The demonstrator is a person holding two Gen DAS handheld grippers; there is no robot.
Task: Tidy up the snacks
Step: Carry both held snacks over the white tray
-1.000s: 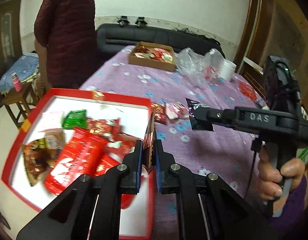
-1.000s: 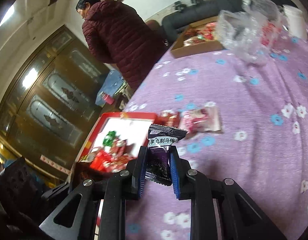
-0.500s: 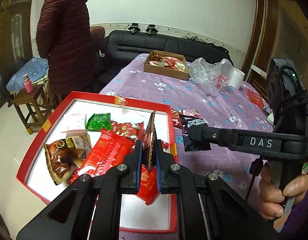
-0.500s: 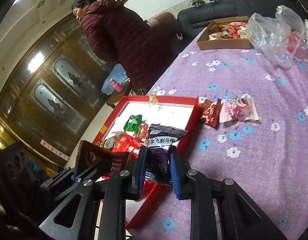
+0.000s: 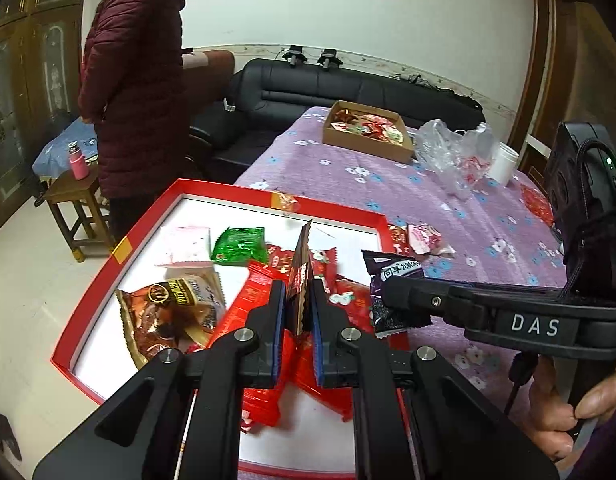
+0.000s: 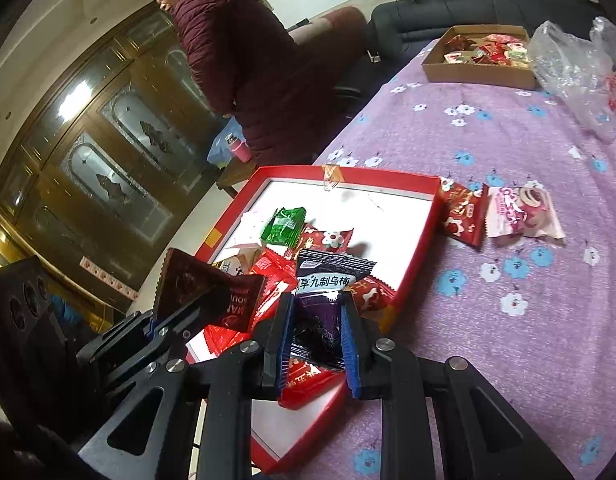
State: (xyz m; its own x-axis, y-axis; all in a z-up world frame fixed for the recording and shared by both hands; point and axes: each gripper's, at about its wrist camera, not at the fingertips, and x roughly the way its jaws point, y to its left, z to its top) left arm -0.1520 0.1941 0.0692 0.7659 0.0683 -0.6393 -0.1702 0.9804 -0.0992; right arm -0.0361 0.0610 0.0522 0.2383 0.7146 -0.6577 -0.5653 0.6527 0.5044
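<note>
Tilted downward over the red tray (image 5: 244, 194), the left gripper (image 5: 299, 312) pinches a brown packet (image 5: 302, 276) while the right gripper (image 6: 313, 332) clasps a purple plum packet (image 6: 327, 280).

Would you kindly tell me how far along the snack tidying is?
Several packets already lie in the red tray. The left claw grips a brown packet and the right claw a purple packet, both above it. Two packets remain on the tablecloth.
</note>
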